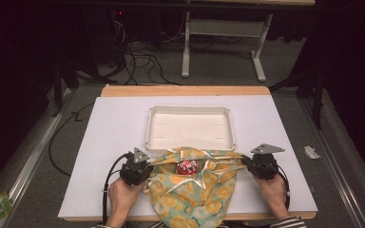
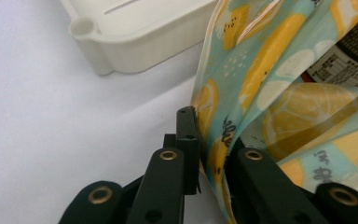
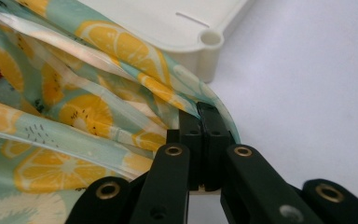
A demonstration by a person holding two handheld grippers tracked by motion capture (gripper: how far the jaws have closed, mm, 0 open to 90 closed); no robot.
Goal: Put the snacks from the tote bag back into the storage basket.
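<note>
Both tongs pinch the bag's rim: left tongs [image 1: 145,166] on its left edge, right tongs [image 1: 245,161] on its right. The bag [image 1: 195,187] hangs between them, a can [image 1: 187,166] inside. The thin film may slip from the left tongs, so the can tips out before the tray [image 1: 190,142].

Bag [image 1: 195,187] folds hide most of the can [image 1: 187,166].

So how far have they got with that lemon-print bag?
Done: a can already sits inside the lemon-print bag, its red top showing through the mouth. In hand: the left gripper and right gripper each pinch one side of the bag's rim. Left, probably: whatever involves the white tray, which holds nothing yet.
</note>
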